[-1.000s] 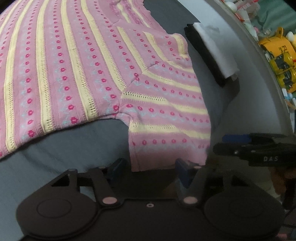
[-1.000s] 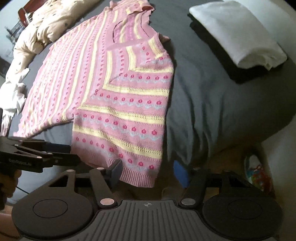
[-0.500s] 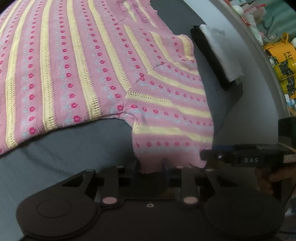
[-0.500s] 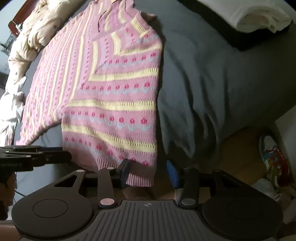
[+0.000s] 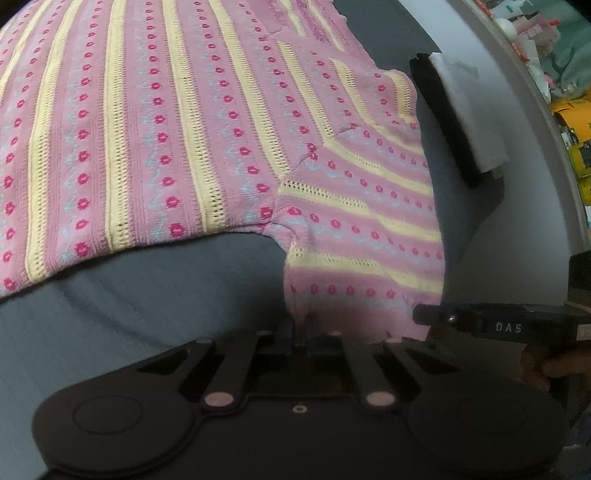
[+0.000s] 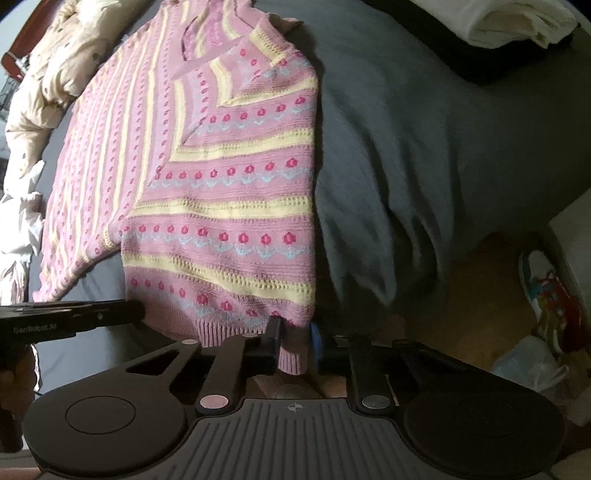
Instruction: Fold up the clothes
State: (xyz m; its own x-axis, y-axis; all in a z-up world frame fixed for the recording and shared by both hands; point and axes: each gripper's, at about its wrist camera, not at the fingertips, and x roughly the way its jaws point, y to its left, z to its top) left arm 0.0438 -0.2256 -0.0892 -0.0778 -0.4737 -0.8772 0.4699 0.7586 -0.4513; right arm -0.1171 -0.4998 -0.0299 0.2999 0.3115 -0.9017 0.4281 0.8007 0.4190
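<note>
The pink knitted sweater (image 5: 177, 122) lies spread flat on the grey bed (image 6: 388, 155), with its body not folded at all; only one sleeve (image 6: 229, 229) hangs toward the near edge. So the folding is, in my judgement, just at its start: the first step, bringing this sleeve over the body, is prepared but not yet done, and the body folds are all left. A white folded garment (image 6: 517, 18) on a black one near the far corner looks already finished, and a beige heap (image 6: 55, 74) beside the sweater probably waits.

The left tool (image 5: 301, 338) is closed on the inner corner of the sleeve cuff, and the right tool (image 6: 295, 343) is closed on the outer corner, where the ribbed cuff is pinched between its fingers.

One second ago both tools stood wide open just in front of the cuff. Half a second ago they were narrowing around it. Now both are shut on the cloth, and the cuff is bunched a little at each grip.
</note>
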